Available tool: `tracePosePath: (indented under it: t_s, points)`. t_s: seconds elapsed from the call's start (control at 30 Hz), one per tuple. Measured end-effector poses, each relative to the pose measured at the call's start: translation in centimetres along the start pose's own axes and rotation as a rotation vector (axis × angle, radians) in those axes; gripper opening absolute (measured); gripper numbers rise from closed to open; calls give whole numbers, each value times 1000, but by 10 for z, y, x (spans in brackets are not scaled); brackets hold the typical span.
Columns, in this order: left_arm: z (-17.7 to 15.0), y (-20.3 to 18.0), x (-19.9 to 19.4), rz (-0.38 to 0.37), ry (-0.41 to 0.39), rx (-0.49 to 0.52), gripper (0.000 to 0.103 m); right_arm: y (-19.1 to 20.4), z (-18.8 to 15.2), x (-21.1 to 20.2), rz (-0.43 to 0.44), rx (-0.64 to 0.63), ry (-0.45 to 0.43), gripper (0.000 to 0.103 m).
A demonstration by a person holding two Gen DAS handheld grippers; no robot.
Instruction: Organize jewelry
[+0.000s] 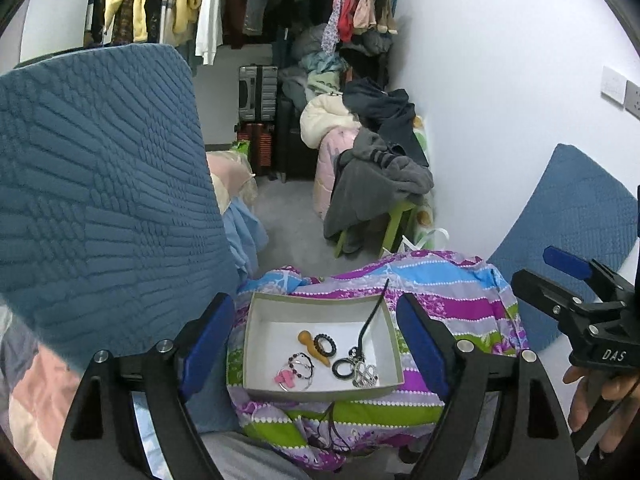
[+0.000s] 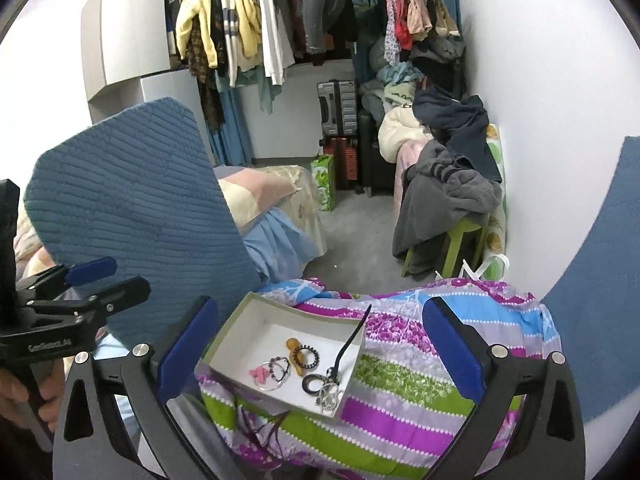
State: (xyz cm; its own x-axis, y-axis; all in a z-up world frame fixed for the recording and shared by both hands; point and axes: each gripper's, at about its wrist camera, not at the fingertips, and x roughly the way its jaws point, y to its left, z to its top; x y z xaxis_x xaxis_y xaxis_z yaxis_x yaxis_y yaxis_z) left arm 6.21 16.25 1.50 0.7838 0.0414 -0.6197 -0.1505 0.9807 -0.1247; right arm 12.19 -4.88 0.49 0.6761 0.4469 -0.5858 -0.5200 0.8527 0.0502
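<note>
A shallow white cardboard box (image 1: 256, 344) (image 2: 224, 340) rests on a striped quilt (image 1: 452, 312) (image 2: 400, 396). Inside lie a pink clip (image 1: 285, 380) (image 2: 259, 375), a beaded bracelet (image 1: 301, 363) (image 2: 279, 368), a black scrunchie (image 1: 325, 343) (image 2: 307, 357), a tan wooden piece (image 1: 307, 337) (image 2: 293, 345), a black ring (image 1: 342, 368) (image 2: 312, 383), a silver pendant (image 1: 365, 376) (image 2: 330, 396) and a black cord (image 1: 370, 320) (image 2: 352, 338) over the rim. My left gripper (image 1: 316, 340) is open around the box. My right gripper (image 2: 320, 344) is open above it.
Blue quilted cushions stand at the left (image 1: 96, 184) (image 2: 136, 208) and right (image 1: 572, 224). A green stool (image 1: 396, 224) piled with clothes stands by the wall. Suitcases (image 1: 258, 96) and hanging clothes (image 2: 240, 20) fill the back. A dark cord (image 1: 332, 428) lies on the quilt below the box.
</note>
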Motion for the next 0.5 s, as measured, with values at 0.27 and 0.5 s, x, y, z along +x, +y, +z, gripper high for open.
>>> tracePosePath:
  t_s: [0.27,0.5]
  points:
    - [-15,-19,-16,6,-14,38,83,4,-21,-19,-6,2,-19,103]
    - [-31,-26,-22,7,-8,27,83,-1,-40,-27,-14,43,-24,103]
